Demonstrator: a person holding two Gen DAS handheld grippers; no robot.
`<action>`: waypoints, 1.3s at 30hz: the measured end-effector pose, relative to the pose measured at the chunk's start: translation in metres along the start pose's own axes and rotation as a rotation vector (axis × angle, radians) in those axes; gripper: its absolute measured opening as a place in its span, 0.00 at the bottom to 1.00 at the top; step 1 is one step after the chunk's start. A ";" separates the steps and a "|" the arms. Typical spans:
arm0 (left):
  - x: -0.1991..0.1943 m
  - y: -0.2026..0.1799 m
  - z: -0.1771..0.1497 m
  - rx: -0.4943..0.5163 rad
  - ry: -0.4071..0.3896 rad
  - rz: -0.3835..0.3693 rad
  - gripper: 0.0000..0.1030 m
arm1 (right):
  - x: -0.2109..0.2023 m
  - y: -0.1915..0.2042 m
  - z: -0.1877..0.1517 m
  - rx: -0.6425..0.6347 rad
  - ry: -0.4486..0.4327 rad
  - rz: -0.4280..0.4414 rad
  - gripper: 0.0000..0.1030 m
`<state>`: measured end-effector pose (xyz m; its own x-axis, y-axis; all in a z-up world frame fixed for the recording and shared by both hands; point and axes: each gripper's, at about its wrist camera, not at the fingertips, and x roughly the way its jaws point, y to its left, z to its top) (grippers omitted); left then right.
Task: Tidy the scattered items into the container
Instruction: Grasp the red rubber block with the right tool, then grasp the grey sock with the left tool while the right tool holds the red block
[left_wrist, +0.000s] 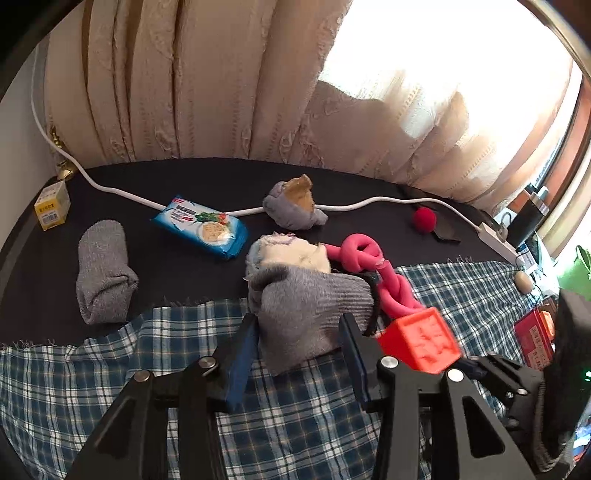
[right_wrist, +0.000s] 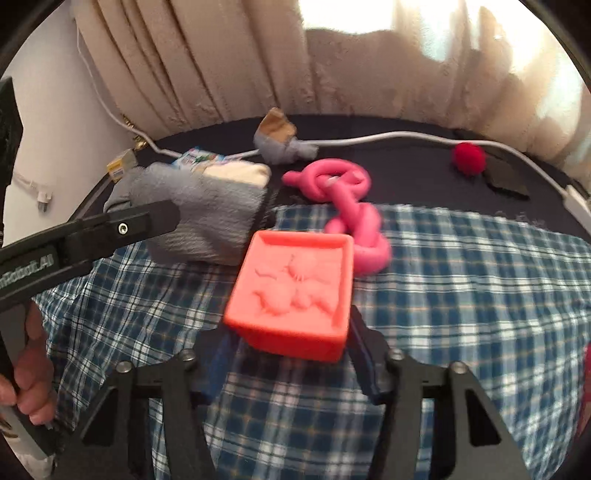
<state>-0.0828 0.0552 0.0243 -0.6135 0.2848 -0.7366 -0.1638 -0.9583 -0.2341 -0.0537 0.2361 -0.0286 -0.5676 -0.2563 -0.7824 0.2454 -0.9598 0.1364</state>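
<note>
My left gripper (left_wrist: 301, 326) is shut on a grey rolled sock (left_wrist: 310, 314) and holds it over the blue checked cloth (left_wrist: 110, 369). My right gripper (right_wrist: 288, 332) is shut on an orange embossed cube (right_wrist: 295, 291), which also shows in the left wrist view (left_wrist: 421, 341). A pink knotted rope toy (right_wrist: 347, 206) lies just beyond the cube, half on the cloth. The grey sock shows in the right wrist view (right_wrist: 207, 221), with the left gripper's finger across it. No container is clearly in view.
On the dark table lie another grey sock roll (left_wrist: 105, 273), a blue snack packet (left_wrist: 203, 227), a grey-and-tan sock bundle (left_wrist: 295, 206), a red pompom (left_wrist: 424, 218), a yellow box (left_wrist: 51, 205) and a white power cable (left_wrist: 369, 203). Curtains hang behind.
</note>
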 end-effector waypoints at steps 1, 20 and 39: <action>-0.001 0.002 0.001 -0.005 -0.005 0.005 0.46 | -0.004 -0.003 -0.002 0.004 -0.009 -0.011 0.54; -0.014 -0.048 -0.028 0.223 0.086 -0.131 0.61 | -0.014 -0.045 -0.011 0.151 -0.053 -0.038 0.55; -0.027 -0.054 -0.030 0.401 0.046 -0.110 0.77 | -0.015 -0.053 -0.012 0.171 -0.052 -0.037 0.55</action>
<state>-0.0345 0.1003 0.0378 -0.5419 0.3780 -0.7506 -0.5196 -0.8527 -0.0543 -0.0489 0.2917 -0.0309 -0.6151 -0.2217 -0.7566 0.0887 -0.9730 0.2130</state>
